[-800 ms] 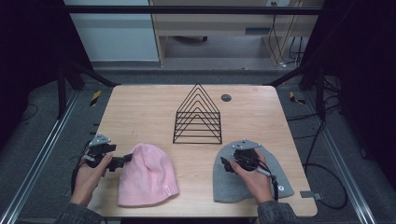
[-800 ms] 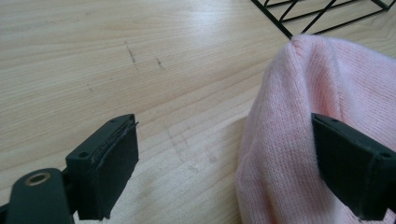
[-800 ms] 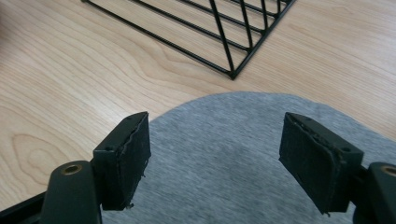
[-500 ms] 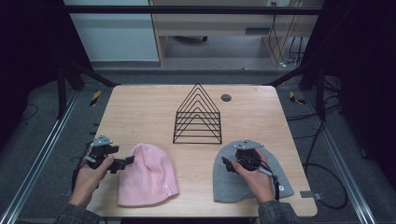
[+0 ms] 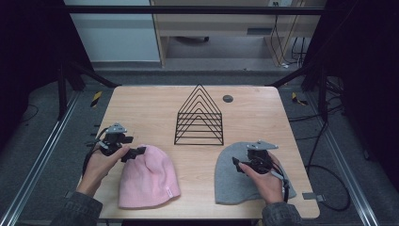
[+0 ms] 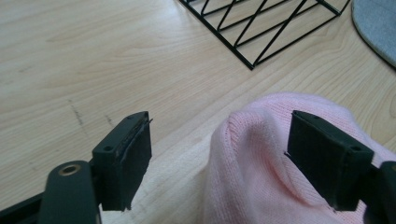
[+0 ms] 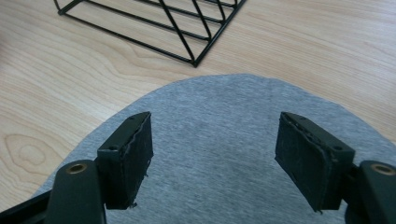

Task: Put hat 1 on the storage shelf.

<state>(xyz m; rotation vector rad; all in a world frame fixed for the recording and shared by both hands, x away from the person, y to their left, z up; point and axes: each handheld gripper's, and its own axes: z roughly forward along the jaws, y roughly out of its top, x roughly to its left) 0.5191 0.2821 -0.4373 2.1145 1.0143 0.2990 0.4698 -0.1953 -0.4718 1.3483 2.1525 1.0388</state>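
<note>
A pink knit beanie [image 5: 147, 181] lies flat at the table's front left. My left gripper [image 5: 137, 152] is open at its crown. In the left gripper view the jaws straddle a raised fold of the pink beanie [image 6: 254, 163], and the left gripper [image 6: 219, 140] is not closed on it. A grey beanie [image 5: 230, 181] lies at the front right. My right gripper [image 5: 237, 165] rests over it, open. In the right gripper view the grey beanie [image 7: 215, 107] lies flat beneath the wide-open right gripper [image 7: 214, 140].
A black wire rack [image 5: 199, 117] shaped like stacked triangles stands mid-table, just beyond both hats; its base [image 6: 261, 32] is close ahead of the left gripper. A small dark round disc [image 5: 227, 98] lies behind it. Bare wood [image 5: 141, 108] lies at the back left.
My left gripper has edged right and forward onto the pink beanie's crown. The right gripper has shifted slightly over the grey beanie. Both hats lie where they were.
</note>
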